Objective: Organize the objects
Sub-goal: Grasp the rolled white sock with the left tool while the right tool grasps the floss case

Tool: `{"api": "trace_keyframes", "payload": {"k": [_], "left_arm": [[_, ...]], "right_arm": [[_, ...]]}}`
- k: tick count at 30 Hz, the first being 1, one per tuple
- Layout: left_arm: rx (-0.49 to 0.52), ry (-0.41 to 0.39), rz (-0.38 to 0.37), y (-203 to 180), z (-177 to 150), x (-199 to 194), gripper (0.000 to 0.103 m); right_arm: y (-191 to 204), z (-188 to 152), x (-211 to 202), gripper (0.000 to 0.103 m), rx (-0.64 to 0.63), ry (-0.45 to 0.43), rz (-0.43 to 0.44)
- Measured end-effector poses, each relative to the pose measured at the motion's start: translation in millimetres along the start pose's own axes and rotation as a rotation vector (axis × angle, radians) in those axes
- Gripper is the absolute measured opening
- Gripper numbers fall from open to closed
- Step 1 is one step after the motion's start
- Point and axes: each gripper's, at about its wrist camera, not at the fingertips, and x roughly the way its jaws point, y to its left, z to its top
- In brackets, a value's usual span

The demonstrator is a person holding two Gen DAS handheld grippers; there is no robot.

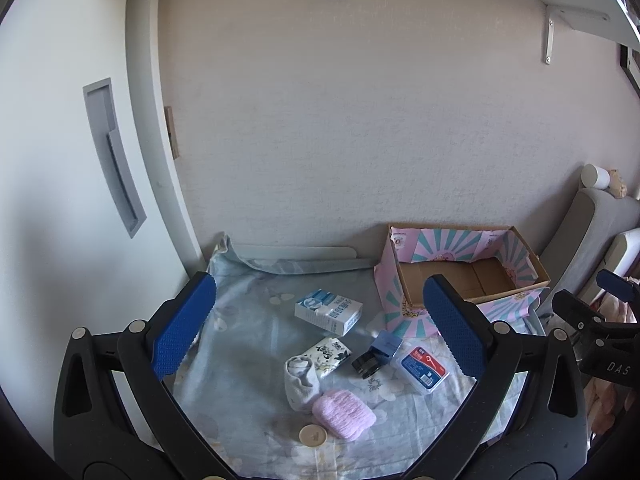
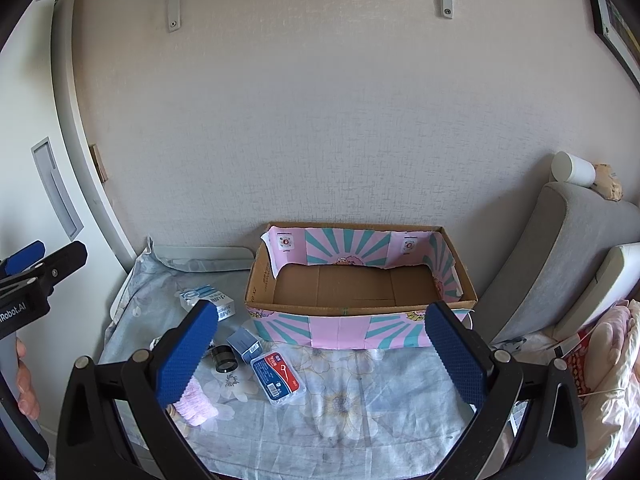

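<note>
While both the left gripper [image 1: 320,320] and right gripper [image 2: 332,344] hover with jaws released and empty, small items lie scattered on the floral-sheeted table [image 2: 360,408]. Leftmost of these, the white-and-blue carton [image 1: 329,312] runs left to right. Nearer lie a clear floss-pick case [image 2: 279,373], black jar [image 2: 224,359], pink cloth [image 1: 344,414]. Right-rear stands an open pink-wrapped cardboard box [image 2: 348,328].
</note>
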Motion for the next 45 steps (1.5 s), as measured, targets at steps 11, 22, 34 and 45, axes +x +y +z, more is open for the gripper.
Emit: {"api": "trace_keyframes", "payload": {"k": [11,22,34,45], "left_arm": [[0.043,0.101,-0.007,32,-7,26,0.103],[0.102,0.291,-0.120,52,-53,81,0.103],[0.070,0.606,-0.214,55,-107,160,0.103],[-0.042,0.772,-0.258,62,-135,207,0.100]], "right_arm": [[3,-3,15,0.103,0.026,0.056,-0.053],[13,-22,65,0.103,-0.004,0.184,-0.031],[25,-56,127,0.103,0.008,0.357,-0.046],[39,-89,182,0.103,-0.064,0.503,-0.071]]}}
